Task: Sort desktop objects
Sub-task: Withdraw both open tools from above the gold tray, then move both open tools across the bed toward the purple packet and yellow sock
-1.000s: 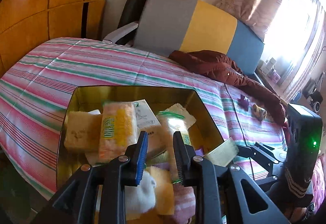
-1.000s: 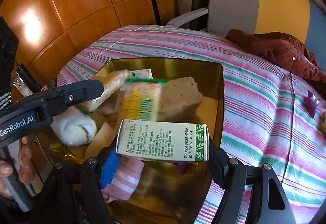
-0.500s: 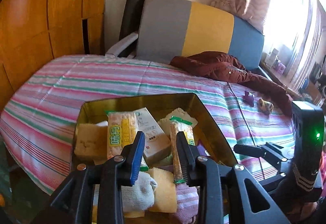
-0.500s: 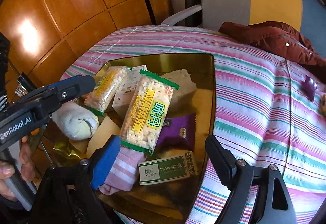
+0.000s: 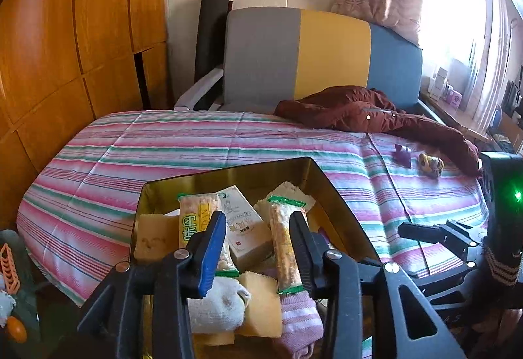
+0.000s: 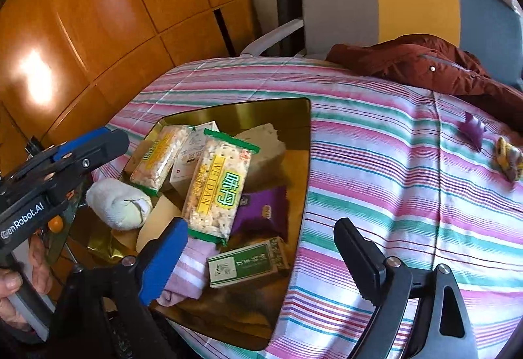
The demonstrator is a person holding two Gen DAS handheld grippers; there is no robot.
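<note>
Gold tray (image 6: 304,143) sits on a striped bed cover (image 6: 392,162), full of sorted stuff. Left hand-held gripper (image 5: 258,244) hovers over the tray's near end, jaws opening, part-way apart, holding nothing; a narrow cracker pack (image 5: 284,247) lies in the tray below and shows between the jaws, pads not pressing it. Right hand-held gripper (image 6: 261,257) is wide apart, jaws opening, nothing held; the green box (image 6: 246,264) lies flat in the tray's near corner below the jaws, just beside a purple snack packet (image 6: 261,212).

Tray contents in the right wrist view:
- large WEIDAN cracker pack (image 6: 219,185) on top of the pile, tilted
- second cracker pack (image 6: 160,156) to its left
- white box (image 6: 193,156) partly under both packs
- beige sponge block (image 6: 261,143) at the far side
- white rolled sock (image 6: 117,205) at the left edge
- pink striped sock (image 6: 189,270) near the blue pad

A hand (image 6: 19,290) grips the left tool's handle at the lower left. On the bed cover, well apart from the tray: a dark red jacket (image 6: 425,64), a small purple wrapper (image 6: 472,130), a yellowish small item (image 6: 508,156). A grey-yellow-blue headboard (image 5: 327,58) stands behind.
</note>
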